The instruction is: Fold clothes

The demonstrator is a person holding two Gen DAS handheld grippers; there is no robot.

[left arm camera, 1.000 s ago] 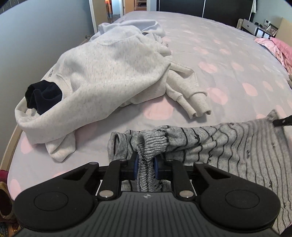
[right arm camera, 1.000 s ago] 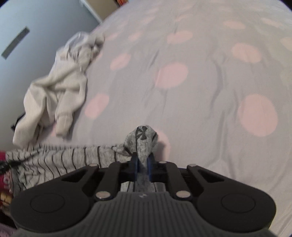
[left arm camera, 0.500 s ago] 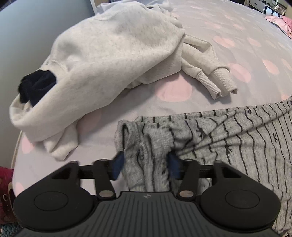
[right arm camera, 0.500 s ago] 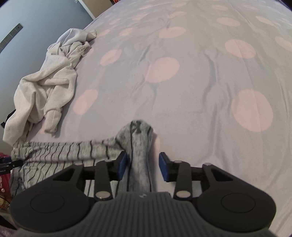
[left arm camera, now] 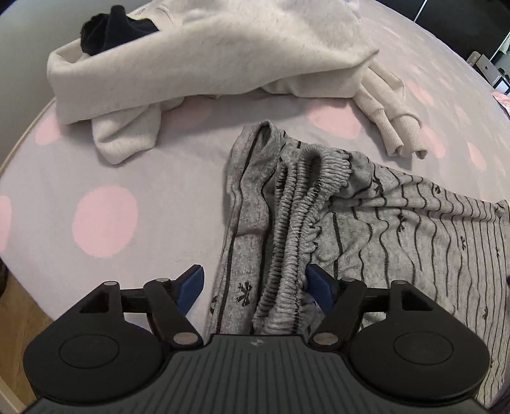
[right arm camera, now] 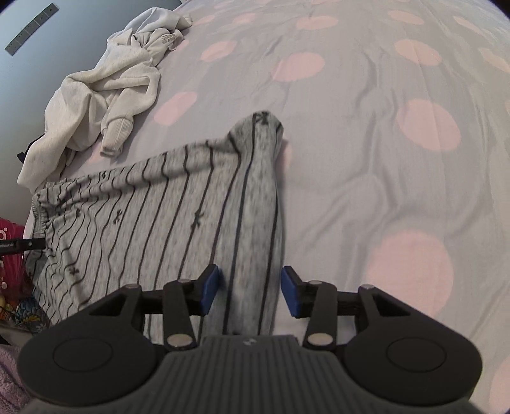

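Both sets of tongs stand wide apart with nothing clamped. Between the blue pads of my left tongs [left arm camera: 255, 281] lies the bunched elastic waistband [left arm camera: 293, 223] of the grey striped garment [left arm camera: 398, 229]; the right pad sits just against the gathered band, the left pad is clear of the cloth. Between the pads of my right tongs [right arm camera: 250, 291] runs a narrow folded strip of the same grey striped garment [right arm camera: 153, 203], touching neither pad as far as I can tell.

From the left wrist view the waistband runs away from me along the fingers, and the body of the garment spreads flat to the right. From the right wrist view the strip also points straight ahead and ends in a rounded tip, while the cloth spreads to the left as far as the gathered waistband. So I read the long axis as lying across, from one pair of tongs to the other, flat on the bed [right arm camera: 382, 159].

Beyond the garment lies a crumpled cream sweatshirt [left arm camera: 207, 57], its ribbed cuffs [left arm camera: 401, 140] near the garment's far edge but apart from it. A dark item [left arm camera: 108, 28] sits in the sweatshirt's opening. On my left the bed's edge curves close by. Ahead and to the right of my right tongs the spotted sheet lies open and wrinkled.
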